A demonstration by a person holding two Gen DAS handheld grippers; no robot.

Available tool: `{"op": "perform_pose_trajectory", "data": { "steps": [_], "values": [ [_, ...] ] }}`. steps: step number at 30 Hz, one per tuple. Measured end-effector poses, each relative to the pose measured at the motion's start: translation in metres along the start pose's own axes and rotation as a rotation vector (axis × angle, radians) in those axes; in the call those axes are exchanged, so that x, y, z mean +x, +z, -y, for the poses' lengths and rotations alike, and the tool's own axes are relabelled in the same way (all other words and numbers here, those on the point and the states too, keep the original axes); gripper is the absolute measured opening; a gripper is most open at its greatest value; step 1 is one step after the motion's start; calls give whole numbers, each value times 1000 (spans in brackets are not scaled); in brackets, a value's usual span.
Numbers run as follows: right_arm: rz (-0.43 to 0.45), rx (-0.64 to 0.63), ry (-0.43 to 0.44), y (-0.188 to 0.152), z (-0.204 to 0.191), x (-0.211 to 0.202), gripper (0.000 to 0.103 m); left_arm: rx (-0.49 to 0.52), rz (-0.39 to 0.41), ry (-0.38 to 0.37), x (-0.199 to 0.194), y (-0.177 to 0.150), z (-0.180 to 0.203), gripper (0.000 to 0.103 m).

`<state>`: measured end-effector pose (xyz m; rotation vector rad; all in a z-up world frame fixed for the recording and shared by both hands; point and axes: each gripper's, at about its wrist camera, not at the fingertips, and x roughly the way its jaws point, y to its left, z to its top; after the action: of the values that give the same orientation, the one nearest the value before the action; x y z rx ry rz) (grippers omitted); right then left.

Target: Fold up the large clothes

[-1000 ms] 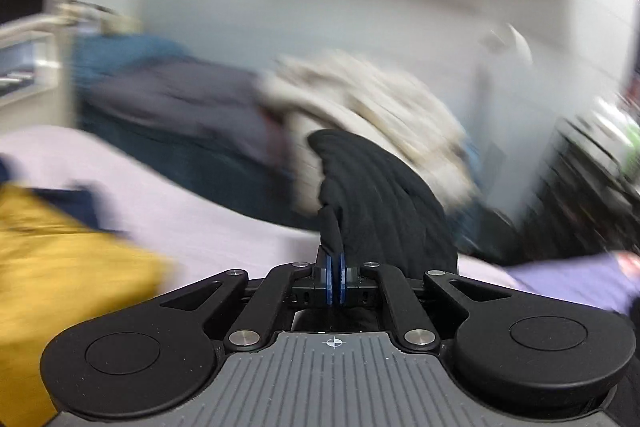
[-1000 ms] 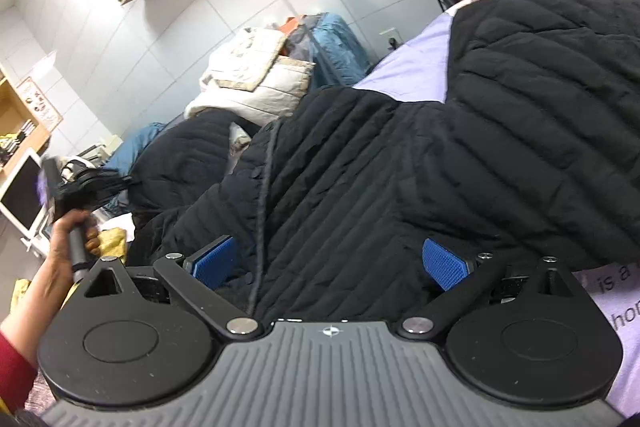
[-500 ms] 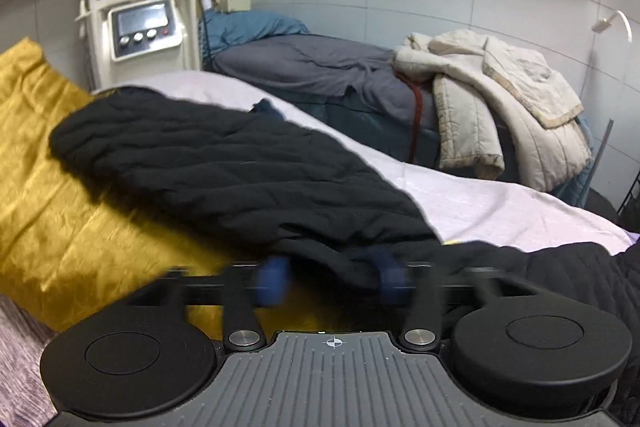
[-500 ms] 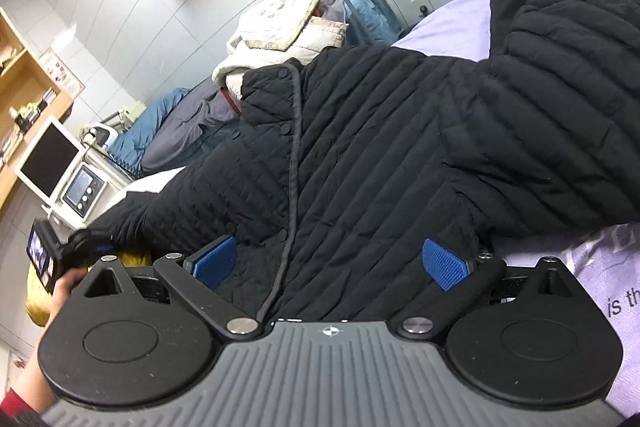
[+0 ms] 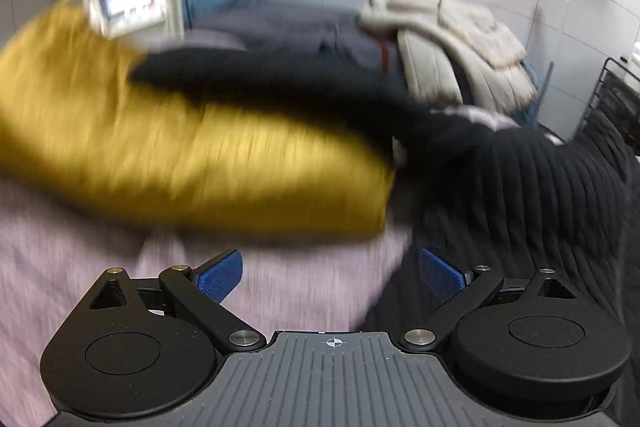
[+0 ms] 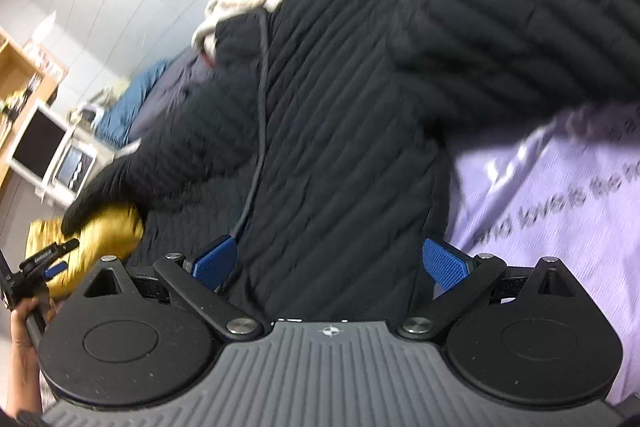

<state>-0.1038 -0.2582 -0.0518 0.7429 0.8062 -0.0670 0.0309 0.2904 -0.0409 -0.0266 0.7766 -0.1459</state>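
Angling down over black quilted jacket (image 6: 340,131): L tongs (image 5: 331,273) & R tongs (image 6: 332,261) wide open, empty.

Both grippers match: the left gripper (image 5: 330,273) and the right gripper (image 6: 330,265) have black linkage arms, silver screws, ribbed grey housings and blue textured pads (image 5: 219,275).
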Motion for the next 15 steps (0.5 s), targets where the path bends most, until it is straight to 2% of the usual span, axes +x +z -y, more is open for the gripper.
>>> {"op": "perform_pose_trajectory", "data": {
  "steps": [3,7,9,13,15],
  "values": [
    [-76,-52,19,-13,-9,2,99,-30,-67,-31,5,-24,-14,103],
    [-142,-71,31,-29,-18,-3,97,-46,-73,-103,15,-43,-16,103],
    [-157,-68,28,-37,-20,-8,95,-6,-96,-148,25,-41,-7,103],
    [-177,-66,5,-51,-18,-20,95,140,-146,-126,52,-49,15,103],
    [-212,-54,-8,-58,-14,-21,94,137,-191,-140,64,-55,18,103]
  ]
}}
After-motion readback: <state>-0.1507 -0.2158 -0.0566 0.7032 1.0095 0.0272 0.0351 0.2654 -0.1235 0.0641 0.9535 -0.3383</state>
